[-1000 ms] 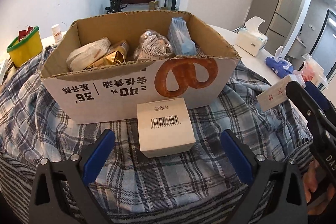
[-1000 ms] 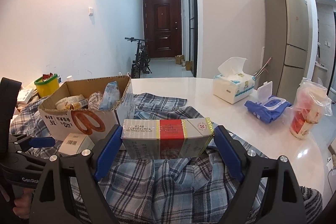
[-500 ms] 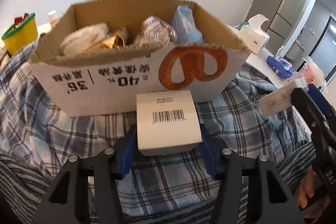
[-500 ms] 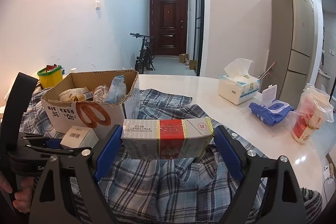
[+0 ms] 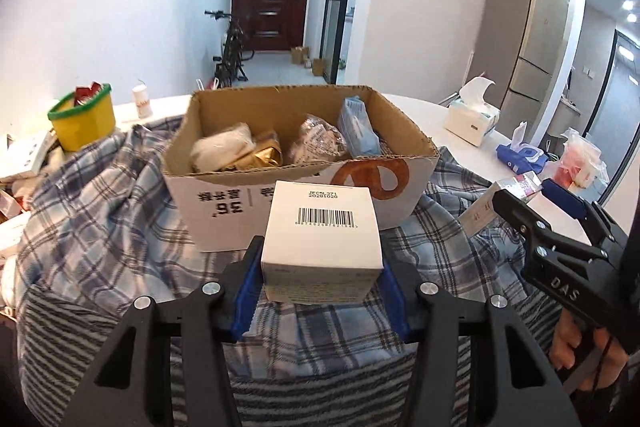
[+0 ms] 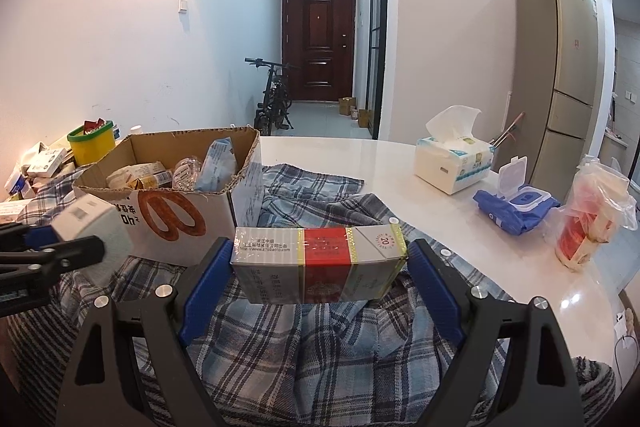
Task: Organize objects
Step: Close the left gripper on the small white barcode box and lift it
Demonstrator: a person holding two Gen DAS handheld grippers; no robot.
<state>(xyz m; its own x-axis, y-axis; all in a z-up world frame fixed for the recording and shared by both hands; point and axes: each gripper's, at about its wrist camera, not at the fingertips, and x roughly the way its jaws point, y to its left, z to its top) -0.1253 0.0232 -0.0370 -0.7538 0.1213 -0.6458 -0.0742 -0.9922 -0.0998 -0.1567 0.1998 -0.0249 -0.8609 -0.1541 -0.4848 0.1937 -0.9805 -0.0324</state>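
Left gripper: blue pads clamped either side of a small white barcoded carton, angled downward. Right gripper: jaws wide, gripping a long red-banded silver carton endwise.

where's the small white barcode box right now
The white barcode box sits clamped in the left claw, centre of the left wrist view, just in front of the cardboard box and above the plaid cloth.

door: dark brown, hallway's far end
fridge: right of door
walls: white
floor: pale tiles
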